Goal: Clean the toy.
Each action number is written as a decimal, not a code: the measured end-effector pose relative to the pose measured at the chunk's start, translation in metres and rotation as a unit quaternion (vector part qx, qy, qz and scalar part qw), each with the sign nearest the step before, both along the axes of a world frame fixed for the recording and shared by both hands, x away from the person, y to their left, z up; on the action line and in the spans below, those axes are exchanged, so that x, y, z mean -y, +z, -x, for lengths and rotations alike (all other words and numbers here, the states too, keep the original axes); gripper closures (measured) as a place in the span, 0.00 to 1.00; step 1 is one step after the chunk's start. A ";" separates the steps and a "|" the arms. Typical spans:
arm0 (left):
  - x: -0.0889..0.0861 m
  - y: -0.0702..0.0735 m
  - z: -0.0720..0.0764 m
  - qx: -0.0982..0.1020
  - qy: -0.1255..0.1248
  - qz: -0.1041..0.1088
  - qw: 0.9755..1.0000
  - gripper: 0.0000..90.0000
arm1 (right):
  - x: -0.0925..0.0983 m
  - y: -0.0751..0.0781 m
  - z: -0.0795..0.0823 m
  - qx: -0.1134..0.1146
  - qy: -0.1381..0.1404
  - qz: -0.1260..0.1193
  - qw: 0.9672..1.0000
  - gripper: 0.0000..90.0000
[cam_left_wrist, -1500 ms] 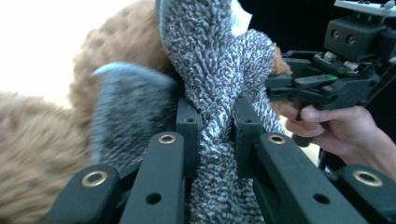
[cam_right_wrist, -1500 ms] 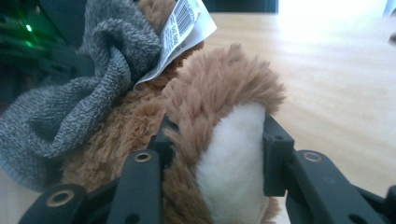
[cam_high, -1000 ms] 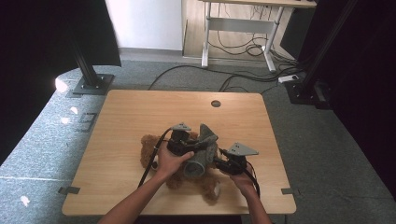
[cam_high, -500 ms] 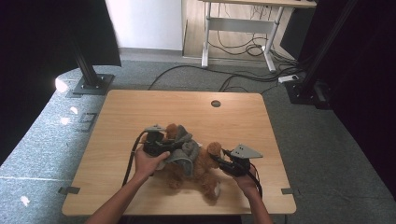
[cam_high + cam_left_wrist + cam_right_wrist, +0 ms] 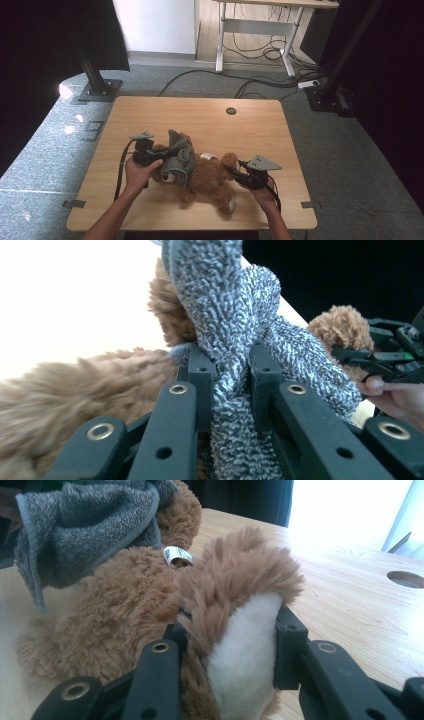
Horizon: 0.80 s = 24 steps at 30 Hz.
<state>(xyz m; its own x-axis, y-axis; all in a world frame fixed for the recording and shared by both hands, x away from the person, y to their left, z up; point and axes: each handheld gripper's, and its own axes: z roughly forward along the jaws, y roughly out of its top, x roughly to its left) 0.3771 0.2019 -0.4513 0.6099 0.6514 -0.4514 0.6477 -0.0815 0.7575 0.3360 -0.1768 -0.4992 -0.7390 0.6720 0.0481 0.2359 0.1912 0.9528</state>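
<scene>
Left gripper (image 5: 161, 155) was clamped on the grey cloth (image 5: 235, 340) draped over the bear's (image 5: 202, 175) head, left of table (image 5: 210, 112) centre. Right gripper (image 5: 239, 172) was pinching the bear's foot (image 5: 240, 645) at the near right. Risks: pulling left could slip the thin cloth fold from the jaws, or drag the bear if the plush foot squeezes free.
</scene>
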 end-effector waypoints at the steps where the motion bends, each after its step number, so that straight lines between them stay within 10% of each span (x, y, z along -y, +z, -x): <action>1: -0.001 0.001 0.001 0.001 0.001 0.001 1.000 0.85 | 0.000 0.000 0.000 0.000 0.000 0.000 1.000 0.72; 9: 0.039 0.009 0.001 0.003 -0.043 0.013 0.999 0.85 | -0.001 -0.002 -0.002 -0.001 0.000 -0.004 1.000 0.72; 17: 0.122 0.010 -0.001 0.017 -0.099 -0.039 0.994 0.85 | -0.001 -0.003 -0.002 0.001 -0.001 -0.002 1.000 0.71; 24: 0.133 0.003 -0.003 0.023 -0.099 -0.073 0.992 0.85 | 0.000 -0.004 -0.001 0.003 -0.003 0.003 1.000 0.71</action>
<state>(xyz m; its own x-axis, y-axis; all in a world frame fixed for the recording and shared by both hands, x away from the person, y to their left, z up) 0.3802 0.0691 -0.4487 0.7502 0.5729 -0.3302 0.5733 -0.3146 0.7566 0.3370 -0.1765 -0.5030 -0.7349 0.6770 0.0406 0.2323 0.1950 0.9529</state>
